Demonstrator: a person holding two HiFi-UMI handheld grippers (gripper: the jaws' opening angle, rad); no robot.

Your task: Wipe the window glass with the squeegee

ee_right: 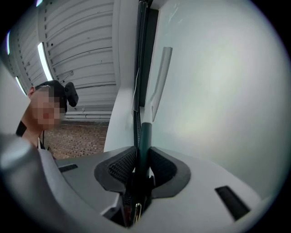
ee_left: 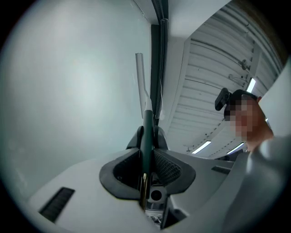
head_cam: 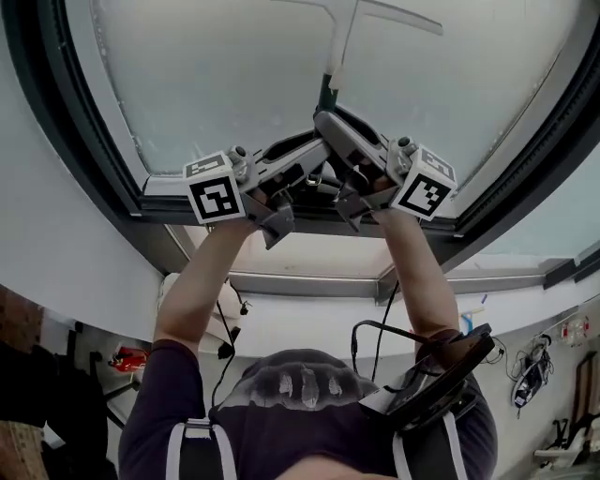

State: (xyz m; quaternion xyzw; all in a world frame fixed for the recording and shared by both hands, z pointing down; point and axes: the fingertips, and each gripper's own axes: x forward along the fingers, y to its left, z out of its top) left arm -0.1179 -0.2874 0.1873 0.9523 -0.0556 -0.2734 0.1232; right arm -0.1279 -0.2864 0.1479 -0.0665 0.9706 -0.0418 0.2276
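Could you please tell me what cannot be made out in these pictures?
Squeegee blade: head view, cut off by the top edge; contact with the window glass unclear.
Squeegee handle, lower end: hidden between the shut left tongs and right tongs, both gripper views.
Outdoors: the glass is hazy in every view.

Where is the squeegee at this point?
Head view, upper centre: the squeegee is held up at the window glass, its dark handle clamped by the left tongs and the right tongs.
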